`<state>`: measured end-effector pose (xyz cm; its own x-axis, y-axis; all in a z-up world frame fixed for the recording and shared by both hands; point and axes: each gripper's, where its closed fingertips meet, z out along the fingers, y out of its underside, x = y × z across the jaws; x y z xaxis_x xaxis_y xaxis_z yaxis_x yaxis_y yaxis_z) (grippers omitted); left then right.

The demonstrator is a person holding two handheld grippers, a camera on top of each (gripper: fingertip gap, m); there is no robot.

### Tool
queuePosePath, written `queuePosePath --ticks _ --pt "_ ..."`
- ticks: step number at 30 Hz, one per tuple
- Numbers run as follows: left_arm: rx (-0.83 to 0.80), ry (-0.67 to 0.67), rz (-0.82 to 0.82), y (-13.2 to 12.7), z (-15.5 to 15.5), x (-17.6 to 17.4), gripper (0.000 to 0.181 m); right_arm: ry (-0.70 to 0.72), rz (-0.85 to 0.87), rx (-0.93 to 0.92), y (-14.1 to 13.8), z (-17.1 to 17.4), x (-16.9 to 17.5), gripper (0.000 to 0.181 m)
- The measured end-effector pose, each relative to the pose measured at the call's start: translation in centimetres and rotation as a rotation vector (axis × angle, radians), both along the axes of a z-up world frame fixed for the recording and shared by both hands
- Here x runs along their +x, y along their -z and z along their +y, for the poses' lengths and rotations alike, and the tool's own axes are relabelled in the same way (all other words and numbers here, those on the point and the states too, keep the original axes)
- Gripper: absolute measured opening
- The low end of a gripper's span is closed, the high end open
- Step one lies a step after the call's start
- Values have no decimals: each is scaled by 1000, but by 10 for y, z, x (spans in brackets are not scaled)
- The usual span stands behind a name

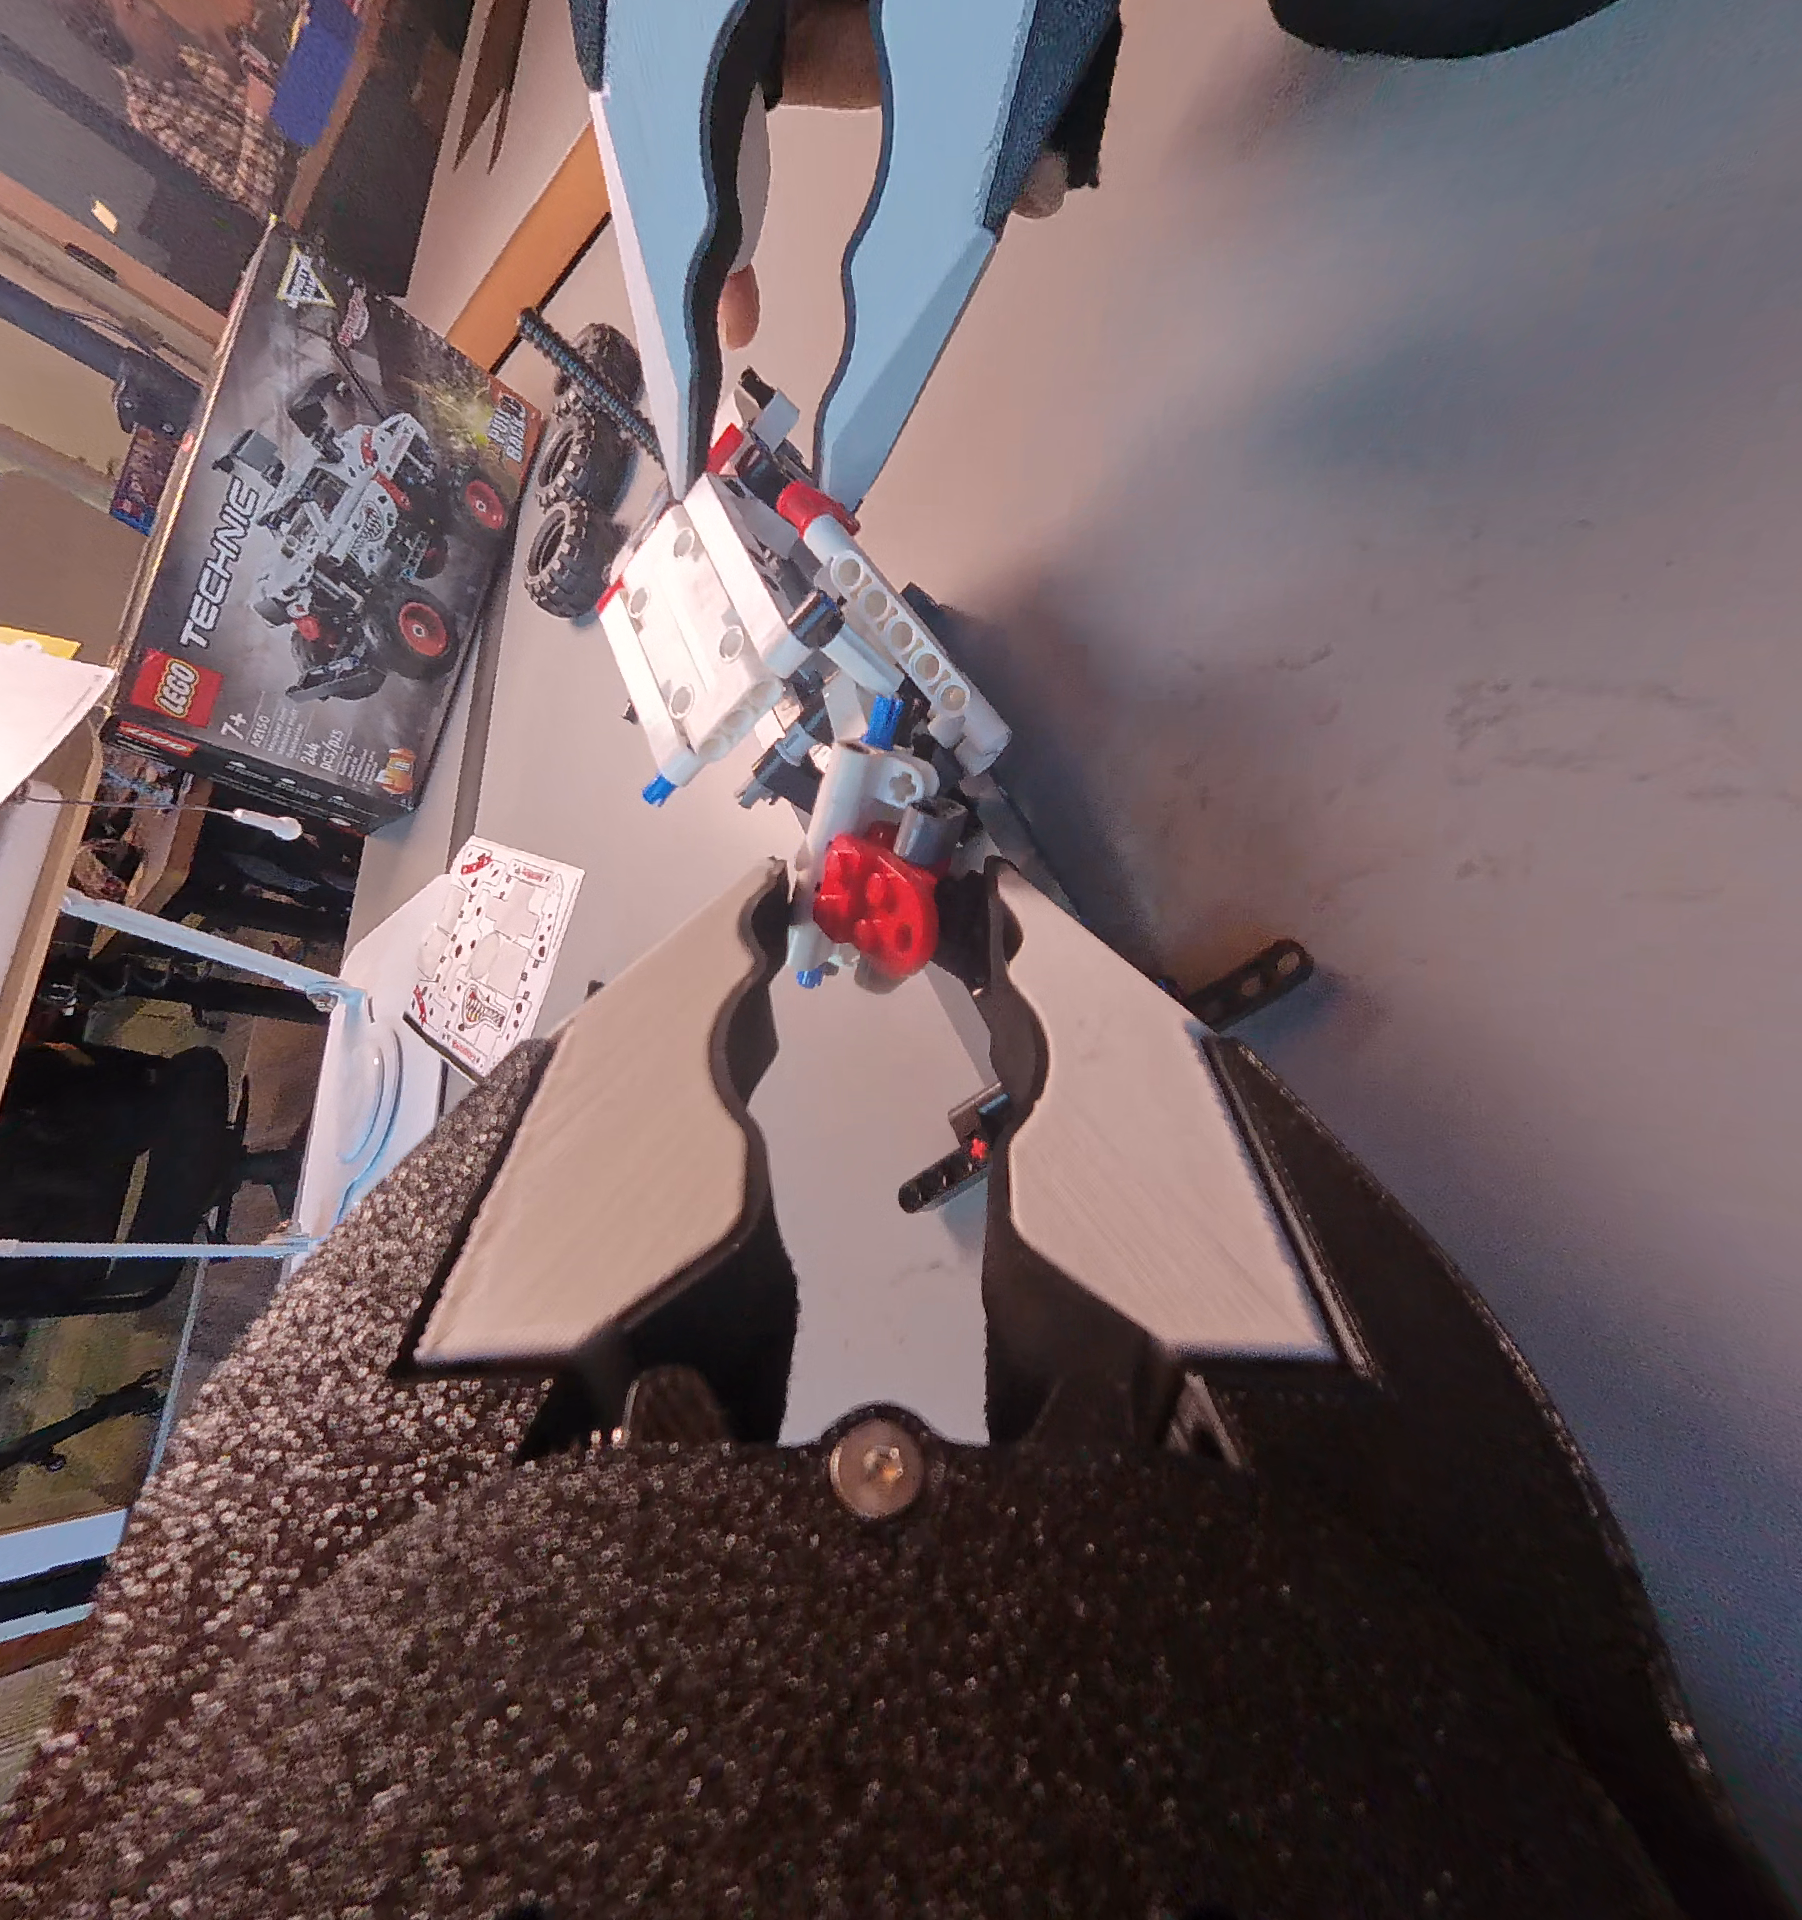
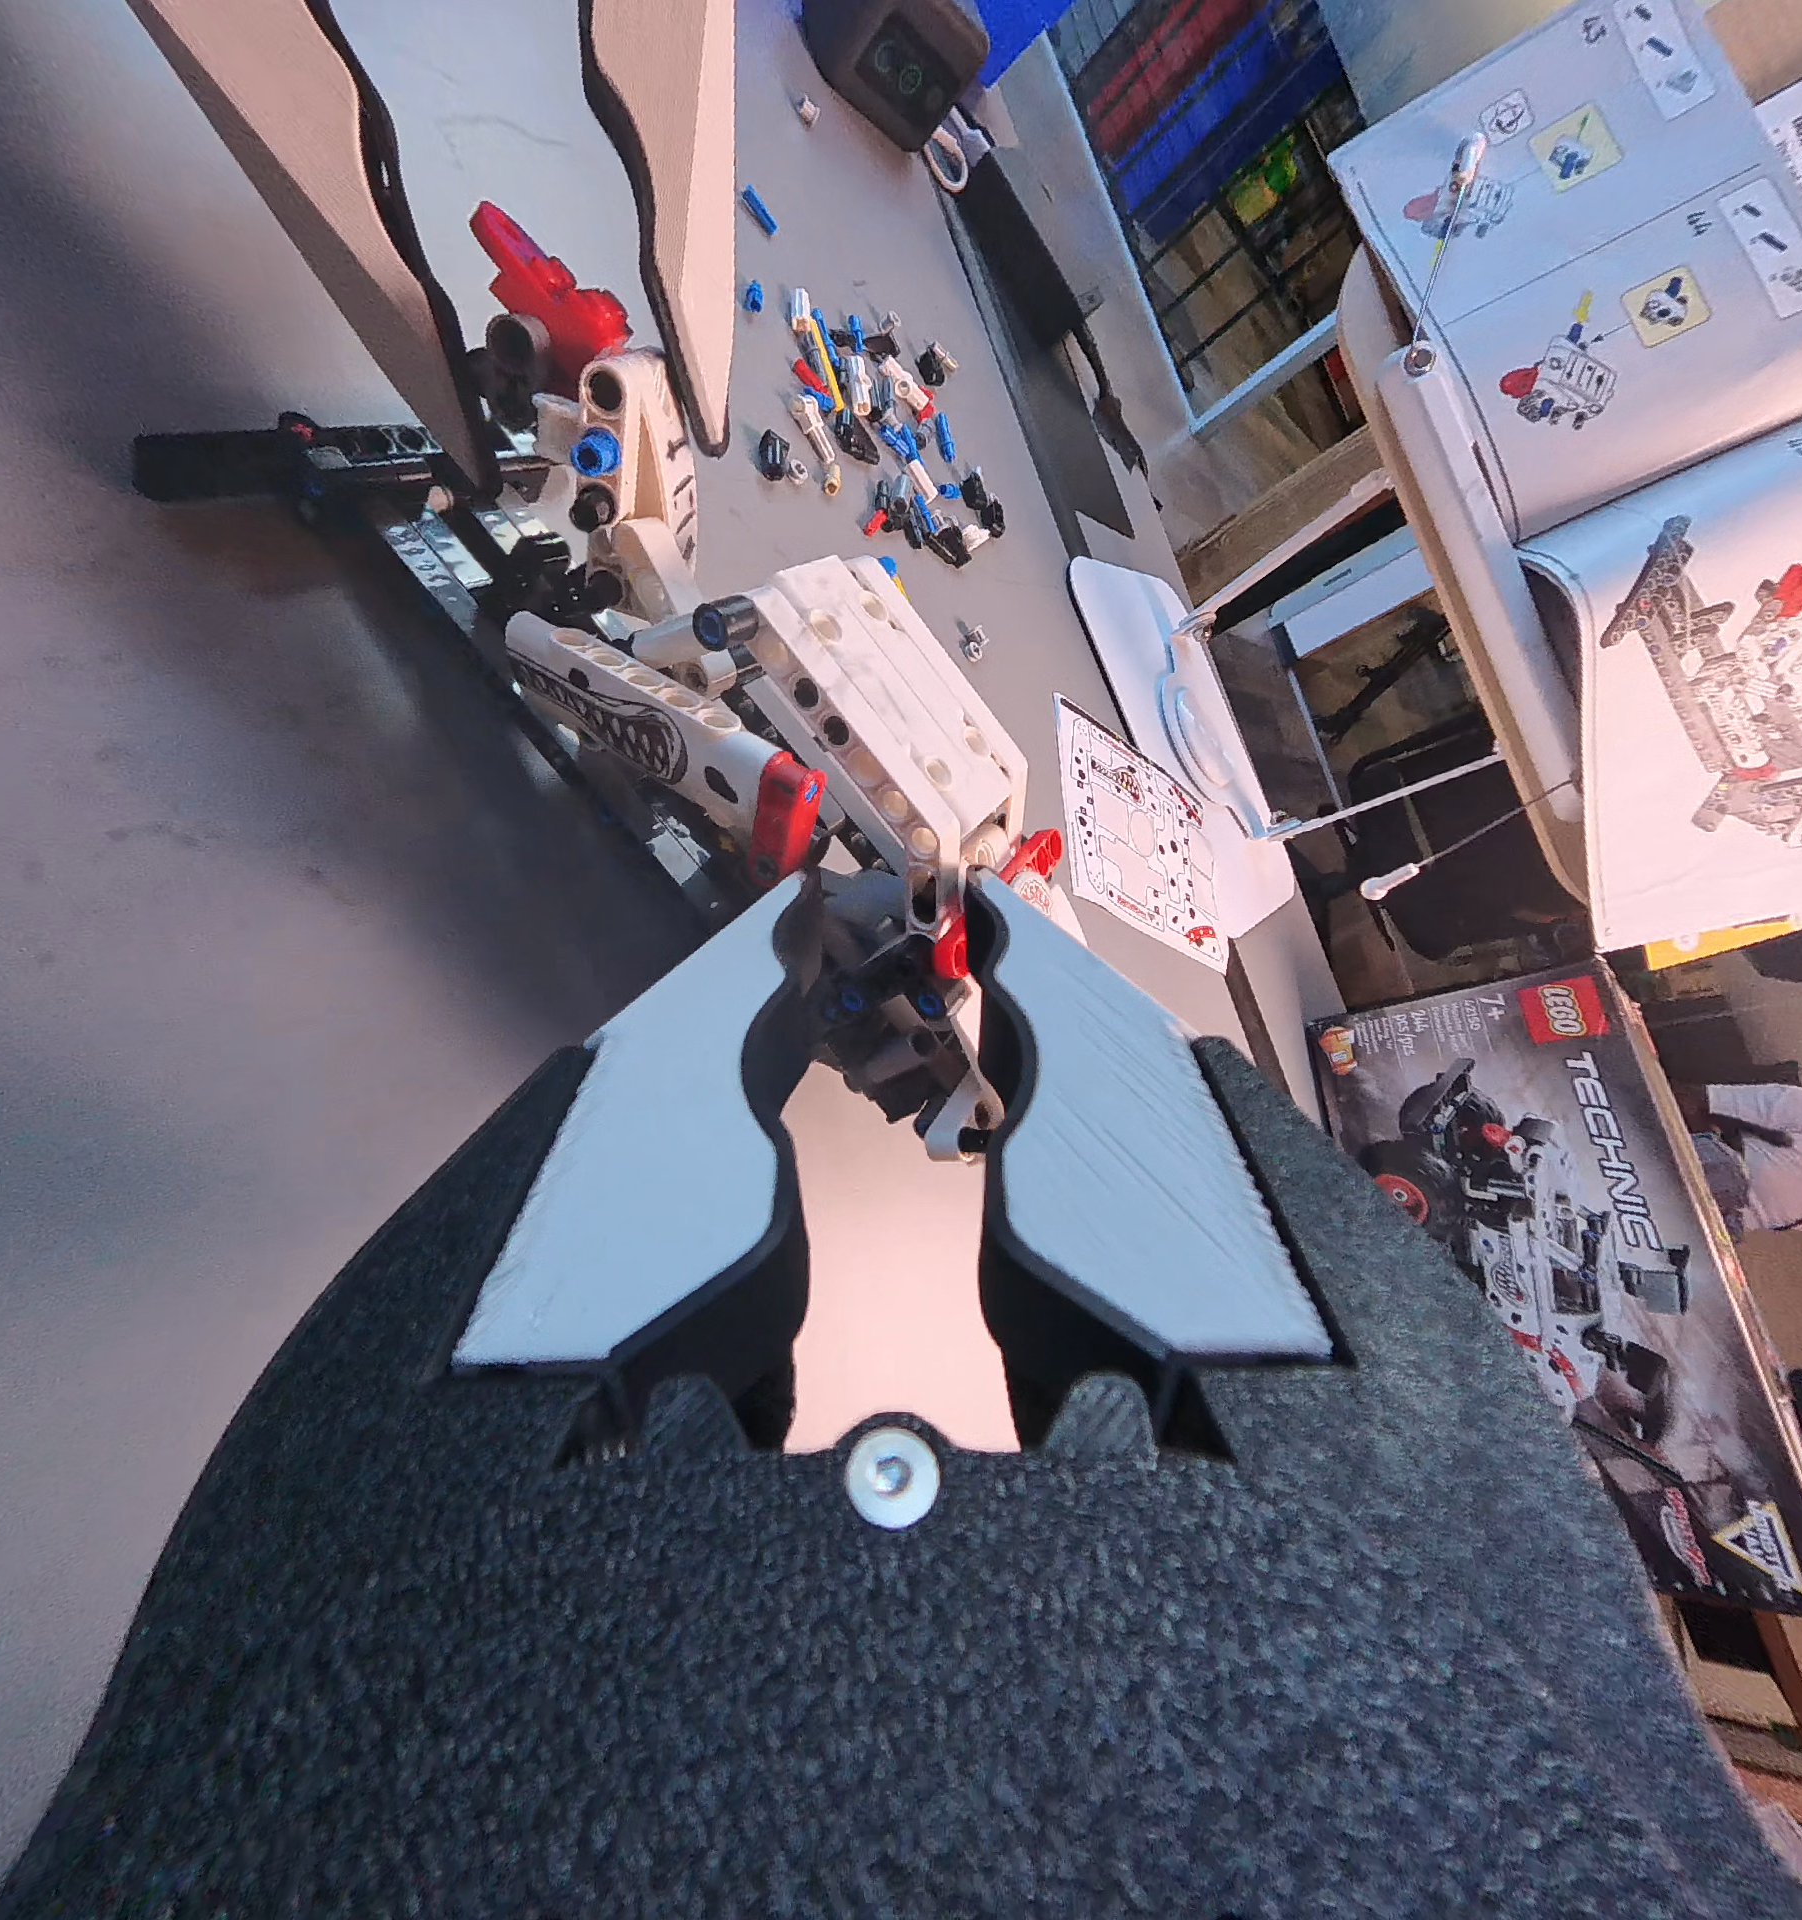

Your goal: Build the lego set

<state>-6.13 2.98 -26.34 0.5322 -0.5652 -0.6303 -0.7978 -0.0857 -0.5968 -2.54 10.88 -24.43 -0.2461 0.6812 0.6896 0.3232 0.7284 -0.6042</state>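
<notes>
The half-built white, black and red plastic lego truck [image 1: 772, 665] is held over the pale grey surface [image 1: 1448, 727], clamped at opposite ends: its red-hubbed end by the left hand-held gripper [image 1: 881, 920], its other end by the right hand-held gripper [image 2: 892, 925]. Small loose pieces [image 2: 876, 416] are scattered beyond; the printed cardboard box [image 1: 325, 540] lies aside.

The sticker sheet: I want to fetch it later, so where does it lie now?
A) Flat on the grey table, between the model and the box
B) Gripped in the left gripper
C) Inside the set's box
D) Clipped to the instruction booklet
A: the sticker sheet lies flat on the grey table, past the model and short of the box, with neither gripper touching it.
</notes>
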Motion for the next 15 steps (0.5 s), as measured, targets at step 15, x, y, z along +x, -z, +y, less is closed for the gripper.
queuePosePath --ticks 15 --pt "23 -43 -17 -5 4 -10 37 -49 35 -95 -1 -2 6 24"
